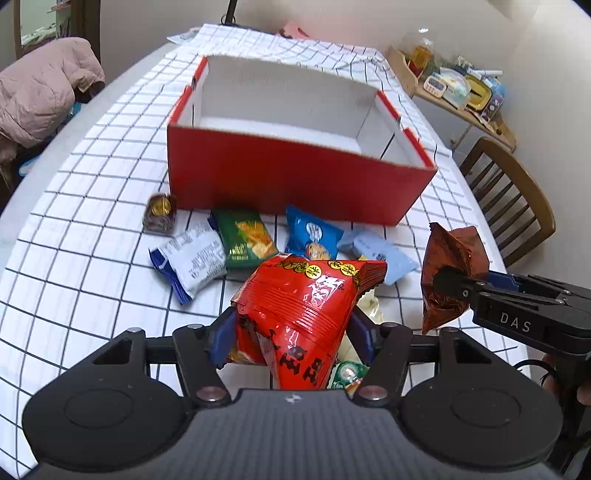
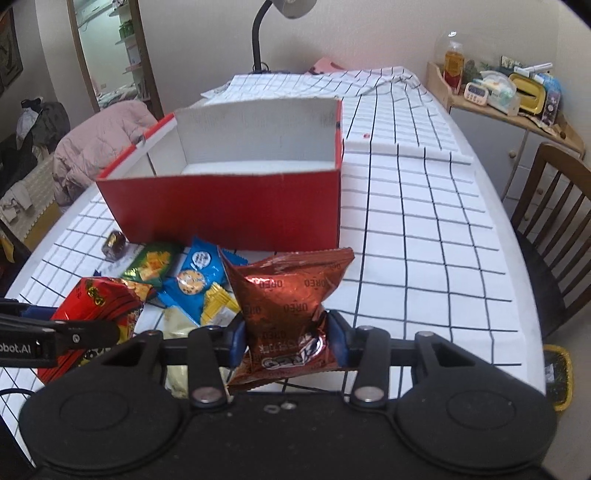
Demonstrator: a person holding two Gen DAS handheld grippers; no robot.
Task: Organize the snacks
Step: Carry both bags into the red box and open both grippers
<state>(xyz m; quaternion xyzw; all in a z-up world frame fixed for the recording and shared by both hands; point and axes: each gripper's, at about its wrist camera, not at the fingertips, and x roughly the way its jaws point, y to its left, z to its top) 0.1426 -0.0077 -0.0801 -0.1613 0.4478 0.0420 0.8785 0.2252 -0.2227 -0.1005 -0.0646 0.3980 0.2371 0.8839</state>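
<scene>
An open red box (image 1: 295, 177) with a white inside stands on the checked tablecloth; it also shows in the right wrist view (image 2: 229, 206). My left gripper (image 1: 291, 332) is shut on a red snack bag (image 1: 306, 306), held above the loose snacks in front of the box. My right gripper (image 2: 288, 343) is shut on a brown Oreo bag (image 2: 288, 299), to the right of the red bag (image 2: 96, 306). The Oreo bag (image 1: 450, 273) also shows in the left wrist view. Green (image 1: 243, 240), blue (image 1: 312, 236), white (image 1: 195, 258) and pale blue (image 1: 380, 254) packets lie before the box.
A small brown wrapped sweet (image 1: 160, 214) lies at the box's left front corner. A wooden chair (image 2: 554, 229) stands at the table's right. A cluttered shelf (image 2: 509, 96) is at the back right, a desk lamp (image 2: 266, 33) behind the table, a pink jacket (image 1: 40, 96) on the left.
</scene>
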